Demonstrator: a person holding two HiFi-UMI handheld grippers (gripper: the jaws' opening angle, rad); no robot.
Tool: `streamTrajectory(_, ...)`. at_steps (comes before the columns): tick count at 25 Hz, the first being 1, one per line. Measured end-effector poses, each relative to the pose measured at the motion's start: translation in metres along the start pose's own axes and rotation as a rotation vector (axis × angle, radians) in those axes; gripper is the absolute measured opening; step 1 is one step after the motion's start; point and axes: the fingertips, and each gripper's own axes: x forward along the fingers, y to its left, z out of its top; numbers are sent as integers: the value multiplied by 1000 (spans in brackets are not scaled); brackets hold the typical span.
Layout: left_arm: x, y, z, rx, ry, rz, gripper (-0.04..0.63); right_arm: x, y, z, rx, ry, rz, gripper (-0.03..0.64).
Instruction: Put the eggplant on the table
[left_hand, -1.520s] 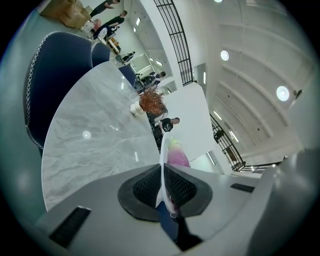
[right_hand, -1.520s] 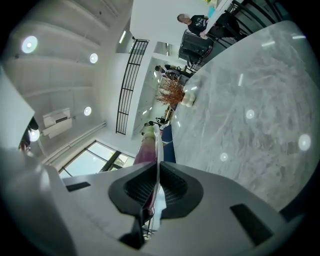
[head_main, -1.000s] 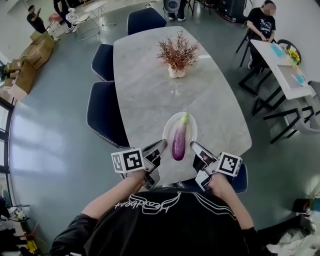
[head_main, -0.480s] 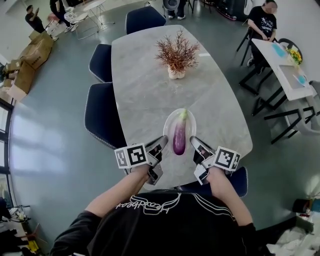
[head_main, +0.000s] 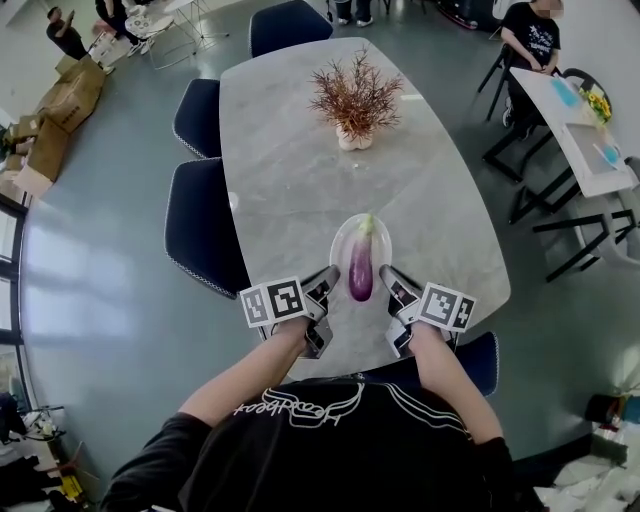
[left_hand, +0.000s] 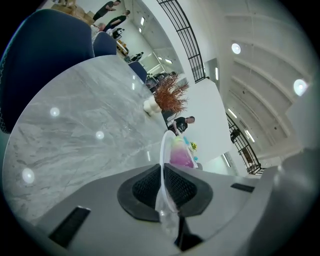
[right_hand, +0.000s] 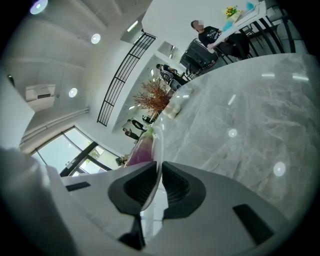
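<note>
A purple eggplant (head_main: 360, 268) with a green stem lies lengthwise on a clear plate (head_main: 338, 243) over the near end of the grey marble table (head_main: 290, 170). My left gripper (head_main: 327, 283) is shut on the plate's left rim and my right gripper (head_main: 389, 279) is shut on its right rim. In the left gripper view the thin plate rim (left_hand: 162, 147) runs between the pads of the left gripper (left_hand: 163, 176), with the eggplant (left_hand: 179, 153) beyond. In the right gripper view the right gripper (right_hand: 160, 176) pinches the plate rim (right_hand: 159, 142), the eggplant (right_hand: 141, 148) behind it. Whether the plate touches the table I cannot tell.
A vase of dried reddish branches (head_main: 353, 103) stands mid-table. Dark blue chairs (head_main: 203, 228) line the table's left side, another chair (head_main: 287, 24) stands at the far end and one (head_main: 478, 360) by my right arm. A person (head_main: 527, 40) sits at a white side table (head_main: 585, 130) at the right.
The plate with the eggplant has moved slightly farther in over the table, with both grippers still holding its rim.
</note>
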Motion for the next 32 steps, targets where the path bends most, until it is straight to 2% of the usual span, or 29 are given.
streamTrajectory(12,24,39,-12,-30,52,94,26,22,-45,-17,103,63,-78,20)
streamTrajectory(32,37,72,-21,-97,106,170,26,37,-69,-30,97,176,-227,21)
